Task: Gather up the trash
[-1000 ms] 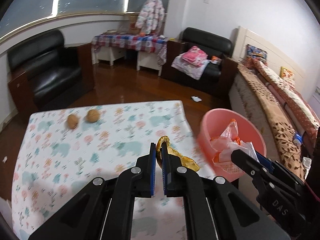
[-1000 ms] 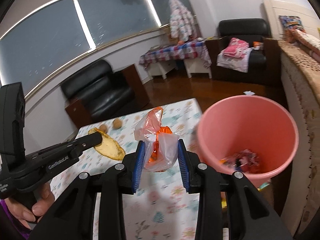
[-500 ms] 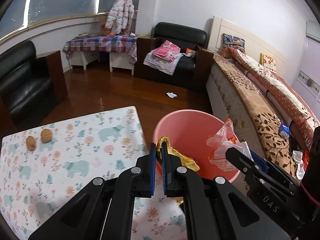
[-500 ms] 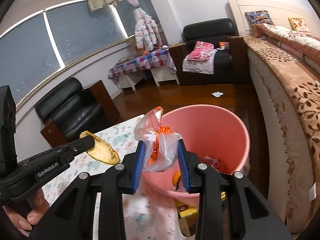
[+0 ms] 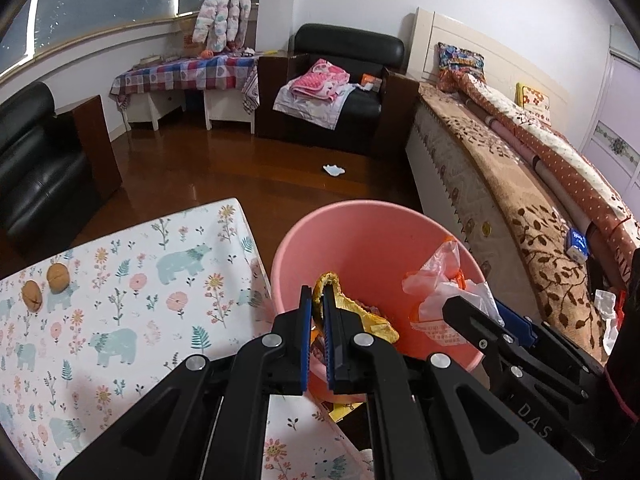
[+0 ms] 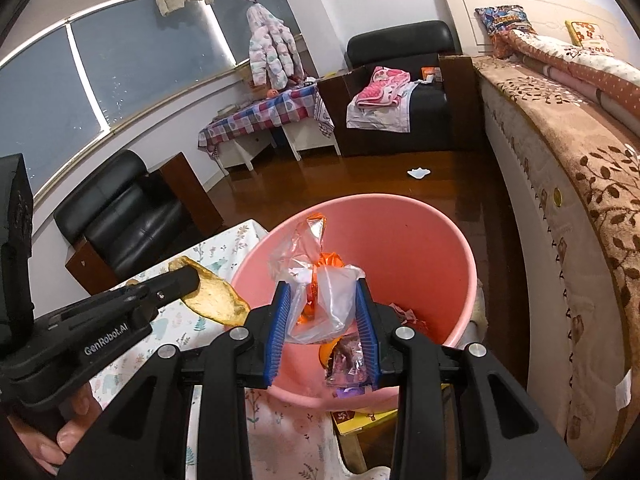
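Both grippers have travelled from over the table to the pink bin (image 5: 360, 232) — earlier it sat off to one side, now its mouth fills the centre of each view. We hold the left gripper (image 5: 318, 322) clenched on a yellow peel (image 5: 360, 312), which hangs just inside the bin's near rim. We hold the right gripper (image 6: 322, 312) clamped on a plastic bag (image 6: 320, 292) above the bin's interior.

Risk: the peel sits close to the bin's table-side rim, so we judge that a release here could drop it on the rim or outside. The light bag may cling to a pad instead of falling.

The bag is thin, clear and crumpled, with orange scraps inside. The peel is limp, curled and browning at its edge.
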{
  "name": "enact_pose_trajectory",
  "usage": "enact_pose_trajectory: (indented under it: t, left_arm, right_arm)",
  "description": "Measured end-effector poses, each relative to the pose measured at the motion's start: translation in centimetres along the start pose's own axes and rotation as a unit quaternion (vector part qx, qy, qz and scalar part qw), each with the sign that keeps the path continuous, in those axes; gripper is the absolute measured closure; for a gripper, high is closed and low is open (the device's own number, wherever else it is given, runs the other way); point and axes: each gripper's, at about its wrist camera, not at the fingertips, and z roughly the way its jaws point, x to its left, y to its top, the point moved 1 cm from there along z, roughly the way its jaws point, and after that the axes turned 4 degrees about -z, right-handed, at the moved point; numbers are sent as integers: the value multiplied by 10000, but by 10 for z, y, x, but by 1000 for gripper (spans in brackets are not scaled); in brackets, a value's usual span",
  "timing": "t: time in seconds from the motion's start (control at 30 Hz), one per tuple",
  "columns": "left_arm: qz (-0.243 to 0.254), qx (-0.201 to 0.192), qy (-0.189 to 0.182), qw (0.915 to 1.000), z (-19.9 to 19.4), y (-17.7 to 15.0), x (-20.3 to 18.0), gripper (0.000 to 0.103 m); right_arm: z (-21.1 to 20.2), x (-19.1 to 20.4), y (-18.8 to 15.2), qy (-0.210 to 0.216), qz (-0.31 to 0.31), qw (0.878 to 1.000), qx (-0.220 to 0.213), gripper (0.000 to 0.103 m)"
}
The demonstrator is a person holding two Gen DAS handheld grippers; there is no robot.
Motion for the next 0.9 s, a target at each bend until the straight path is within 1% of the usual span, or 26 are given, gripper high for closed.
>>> enact_pose_trajectory:
  t: [0.3, 0.6, 0.73, 0.77, 0.8, 0.83, 0.87, 0.9]
  left_arm:
    - [60, 210, -18, 9998, 26, -2, -4, 98]
    - [119, 274, -97, 9995, 40, -1, -9, 98]
    - [110, 251, -191, 9994, 41, 1, -12, 97]
    - [103, 242, -214, 9994, 41, 1, -12, 92]
    - [94, 231, -247, 9994, 40, 1, -11, 84]
    - [81, 214, -287, 9993, 39, 2, -10, 79]
    - [73, 191, -309, 9993, 37, 3, -9, 71]
    - [73, 168, -322, 9993, 36, 3, -9, 69]
  right_arm:
    - [17, -7, 0, -81, 59, 9998, 186, 70]
    - [26, -16, -3, -164, 188, 9993, 278, 70]
    - [30, -17, -3, -211, 244, 9989, 347, 67]
    - [31, -18, -3, -221, 273, 9988, 350, 64]
    - [31, -18, -3, -228, 308, 9987, 346, 63]
    - [31, -19, -3, -249, 334, 9986, 336, 60]
    - [31, -20, -3, -250, 353, 9985, 330, 59]
    - [31, -20, -3, -239, 361, 9985, 337, 59]
